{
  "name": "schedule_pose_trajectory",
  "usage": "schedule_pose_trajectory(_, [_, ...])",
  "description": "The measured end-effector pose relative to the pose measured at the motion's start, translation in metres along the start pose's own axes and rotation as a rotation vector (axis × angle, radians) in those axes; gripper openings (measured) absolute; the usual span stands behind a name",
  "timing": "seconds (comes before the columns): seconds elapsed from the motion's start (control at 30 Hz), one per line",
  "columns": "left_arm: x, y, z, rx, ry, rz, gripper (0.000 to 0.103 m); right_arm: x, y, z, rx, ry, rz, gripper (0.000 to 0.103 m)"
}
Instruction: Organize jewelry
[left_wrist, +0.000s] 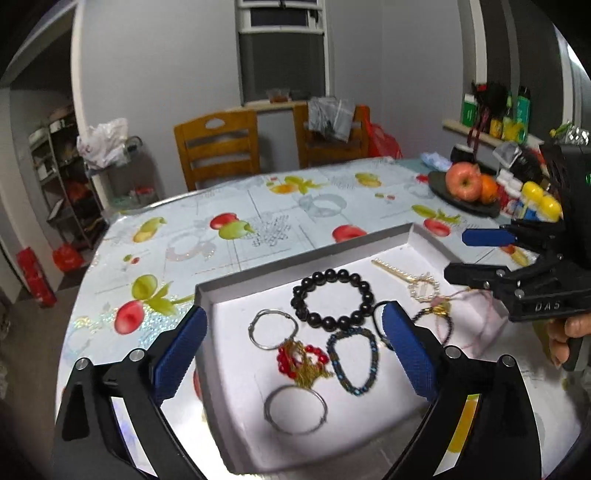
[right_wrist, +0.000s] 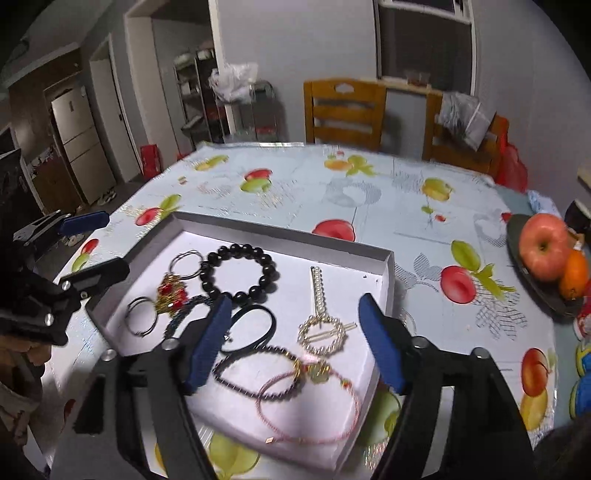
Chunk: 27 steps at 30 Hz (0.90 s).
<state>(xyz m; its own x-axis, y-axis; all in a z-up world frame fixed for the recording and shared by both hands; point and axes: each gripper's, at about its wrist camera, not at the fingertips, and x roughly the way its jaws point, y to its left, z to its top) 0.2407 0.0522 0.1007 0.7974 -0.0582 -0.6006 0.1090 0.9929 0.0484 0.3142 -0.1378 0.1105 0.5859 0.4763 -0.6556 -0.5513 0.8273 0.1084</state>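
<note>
A shallow white tray (left_wrist: 410, 236) (right_wrist: 388, 266) on the table holds several pieces of jewelry: a black bead bracelet (left_wrist: 334, 299) (right_wrist: 240, 271), silver rings (left_wrist: 273, 328), a red and gold piece (left_wrist: 301, 363) (right_wrist: 170, 291), a blue bead bracelet (left_wrist: 354, 360), a pearl ring clip (right_wrist: 323, 334), a dark bead bracelet (right_wrist: 258, 373) and a pink cord (right_wrist: 310, 406). My left gripper (left_wrist: 293, 349) is open and empty above the tray's left part. My right gripper (right_wrist: 295, 339) is open and empty above its right part, and shows in the left wrist view (left_wrist: 465, 254).
The table has a fruit-print cloth (left_wrist: 258, 221). A dark plate with an apple and an orange (left_wrist: 465, 184) (right_wrist: 546, 251) sits at the right. Two wooden chairs (left_wrist: 218, 147) stand behind the table. Bottles and clutter (left_wrist: 517, 177) lie along the right edge.
</note>
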Motion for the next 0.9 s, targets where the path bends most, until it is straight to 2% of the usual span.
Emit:
schedule_pose_trajectory(0.23, [-0.033,-0.007,-0.031,-0.055,-0.042,-0.026,0.096,-0.042,0.021,-0.034,-0.027,-0.129,-0.012,0.097])
schedule_pose_trajectory(0.37, [-0.050,-0.014,-0.050,-0.052,-0.077,0.000,0.097,-0.061,0.034,-0.055,-0.043,-0.178,-0.029,0.097])
schedule_pose_trajectory(0.57, [-0.066,-0.018,-0.077,-0.107,-0.107,0.034,0.098,-0.083,0.042,-0.082,-0.006,-0.229,-0.029,0.097])
schedule_pose_trajectory(0.9, [-0.074,-0.021,-0.091,-0.128,-0.154,0.036,0.098,-0.096,0.051,-0.105,0.008,-0.265,-0.047,0.097])
